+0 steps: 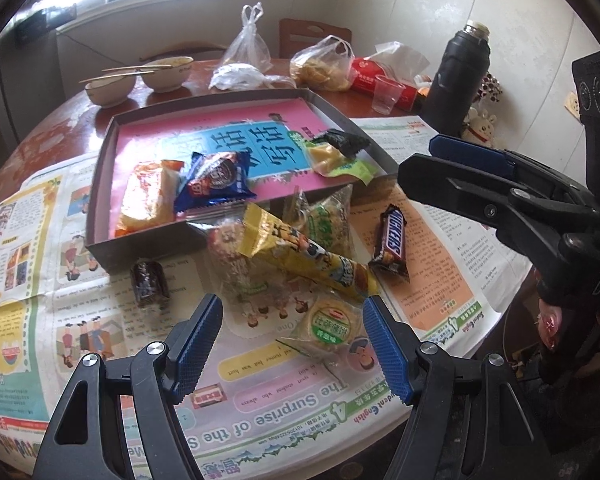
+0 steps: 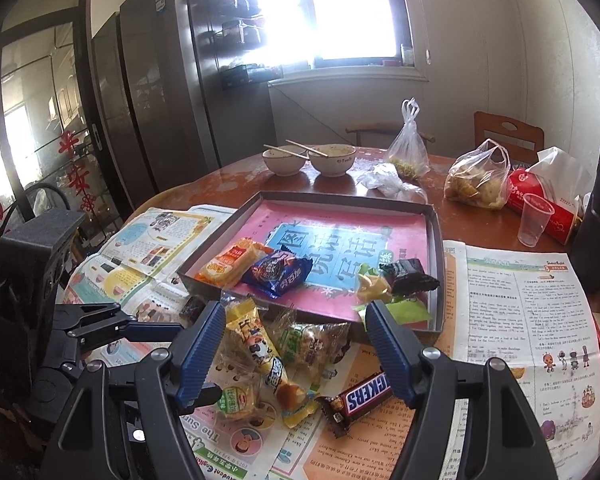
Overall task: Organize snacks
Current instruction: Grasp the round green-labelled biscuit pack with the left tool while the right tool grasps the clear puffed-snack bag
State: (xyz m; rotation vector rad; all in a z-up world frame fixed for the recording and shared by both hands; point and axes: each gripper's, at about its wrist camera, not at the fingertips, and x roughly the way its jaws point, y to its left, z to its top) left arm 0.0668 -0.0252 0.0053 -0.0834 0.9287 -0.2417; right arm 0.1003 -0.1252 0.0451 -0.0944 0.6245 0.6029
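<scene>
Hovering with nothing held, the open left gripper (image 1: 292, 344) has the round green-labelled cellophane-wrapped pastry (image 1: 332, 320) just past its fingertips, a light, crinkly, crushable thing best pinched across its middle, while the shallow grey cardboard box (image 1: 104, 168) beyond already holds four snacks.

The left gripper (image 1: 292, 344) is a black plastic frame with triangular cut-outs and round silver screws at its pivots; each finger carries a blue ribbed pad (image 1: 194, 344). The right gripper (image 2: 296, 350) is built alike: black linkage arms, silver screw heads, blue ridged pads (image 2: 202, 350). Seen from the left camera, its black housing bears pale letters "DA".
</scene>
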